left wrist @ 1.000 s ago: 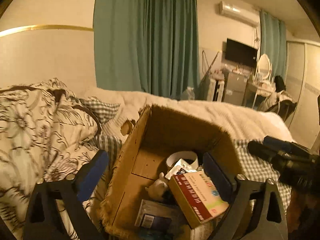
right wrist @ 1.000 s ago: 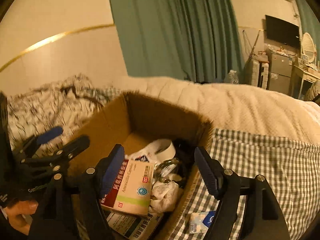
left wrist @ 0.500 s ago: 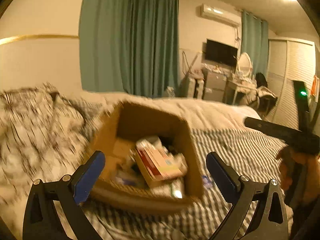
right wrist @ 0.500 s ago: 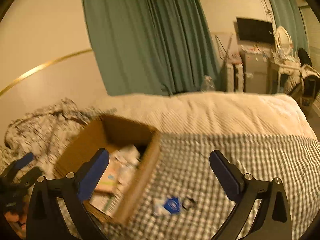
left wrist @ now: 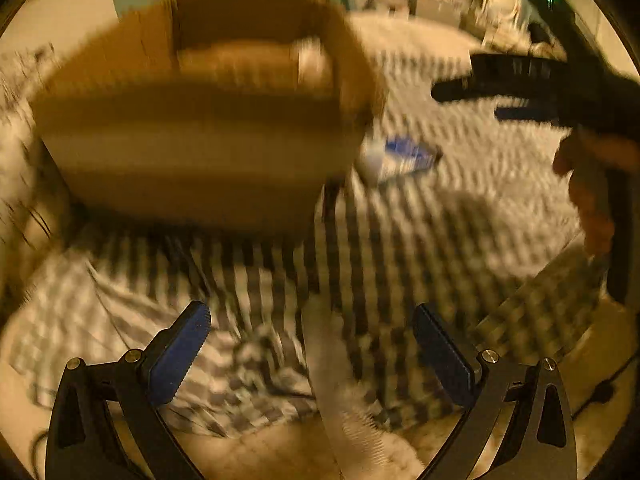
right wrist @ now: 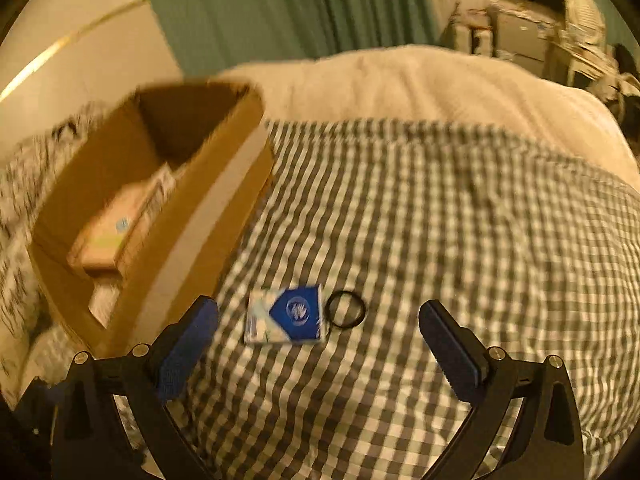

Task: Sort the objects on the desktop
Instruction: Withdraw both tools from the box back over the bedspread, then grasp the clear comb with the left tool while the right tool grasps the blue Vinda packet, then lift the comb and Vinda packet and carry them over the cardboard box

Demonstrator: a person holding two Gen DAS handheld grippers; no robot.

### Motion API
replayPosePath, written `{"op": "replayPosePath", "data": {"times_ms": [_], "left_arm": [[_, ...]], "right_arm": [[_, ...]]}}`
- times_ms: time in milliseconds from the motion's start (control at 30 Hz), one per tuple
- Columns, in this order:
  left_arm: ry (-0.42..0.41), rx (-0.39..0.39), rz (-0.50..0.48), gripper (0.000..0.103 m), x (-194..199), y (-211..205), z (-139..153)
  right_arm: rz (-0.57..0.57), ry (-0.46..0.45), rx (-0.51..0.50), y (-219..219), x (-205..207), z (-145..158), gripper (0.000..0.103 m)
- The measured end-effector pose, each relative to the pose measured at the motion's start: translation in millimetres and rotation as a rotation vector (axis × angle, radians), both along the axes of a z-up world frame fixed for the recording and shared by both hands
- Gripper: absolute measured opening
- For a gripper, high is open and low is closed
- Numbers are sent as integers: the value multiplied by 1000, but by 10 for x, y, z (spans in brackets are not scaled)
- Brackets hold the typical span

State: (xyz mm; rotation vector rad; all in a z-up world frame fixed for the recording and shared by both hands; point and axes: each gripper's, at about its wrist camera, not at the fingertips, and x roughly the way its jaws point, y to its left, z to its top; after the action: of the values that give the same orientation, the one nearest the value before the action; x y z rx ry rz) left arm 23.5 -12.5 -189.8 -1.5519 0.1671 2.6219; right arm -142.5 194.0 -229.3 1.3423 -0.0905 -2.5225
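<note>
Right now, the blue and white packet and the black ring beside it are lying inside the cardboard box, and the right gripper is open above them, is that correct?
Not quite: the blue and white packet and black ring lie on the checked blanket, outside the cardboard box. The right wrist view shows this. The right gripper is indeed open above them.

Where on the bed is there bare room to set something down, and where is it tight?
Free: the checked blanket to the right of the blue-and-white packet and black ring, up to the cream duvet. Crowded: the cardboard box, already holding cartons, and the narrow strip between its wall and the packet.
</note>
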Motion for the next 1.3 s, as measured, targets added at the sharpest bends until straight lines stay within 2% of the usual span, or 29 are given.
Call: {"op": "replayPosePath", "data": {"times_ms": [167,200,267,367,433,467,500,533,600,700,833,867,900,933,1100,1233,1300], "left_arm": [[-129,-5,-45,103,38,109,-417],[-142,-3,-59,100,39,131,-499],[-167,13,-55,92,32,126,-619],[-169,40,-60,70,44,106,-641],[-157,38,-68,50,72,112,-646],[-150,36,-75,46,88,122,-643],[-139,36,-84,40,109,135,-634],[-132,35,-90,35,124,145,-628],[-119,36,-99,30,157,160,-609],[-102,58,-99,26,202,136,-540],[-55,82,-107,21,304,101,-358],[-39,84,-111,20,332,105,-306],[-21,88,-119,6,367,115,-240],[-10,95,-128,3,397,122,-186],[69,100,-161,3,562,150,65],[112,118,-152,3,639,87,242],[136,130,-147,3,652,12,360]], "right_arm": [[56,-61,83,-228,-149,-379,101],[52,-73,93,-236,-191,-455,101],[46,-101,99,-266,-294,-617,101],[28,-134,108,-308,-420,-820,101],[21,-146,47,-296,-460,-898,101],[11,-144,27,-286,-461,-909,101],[12,-138,21,-287,-450,-906,94],[22,-138,-2,-289,-427,-891,78],[22,-152,-48,-283,-400,-853,57],[0,-148,-39,-274,-327,-801,47],[-48,-133,-113,-111,-180,-657,29],[-52,-125,-115,-84,-147,-618,28],[-56,-113,-110,-56,-100,-571,26],[-57,-101,-109,-33,-53,-518,24],[-81,-7,-153,100,129,-162,22],[-113,97,-186,188,371,188,22],[-125,138,-202,189,354,358,22]]}}
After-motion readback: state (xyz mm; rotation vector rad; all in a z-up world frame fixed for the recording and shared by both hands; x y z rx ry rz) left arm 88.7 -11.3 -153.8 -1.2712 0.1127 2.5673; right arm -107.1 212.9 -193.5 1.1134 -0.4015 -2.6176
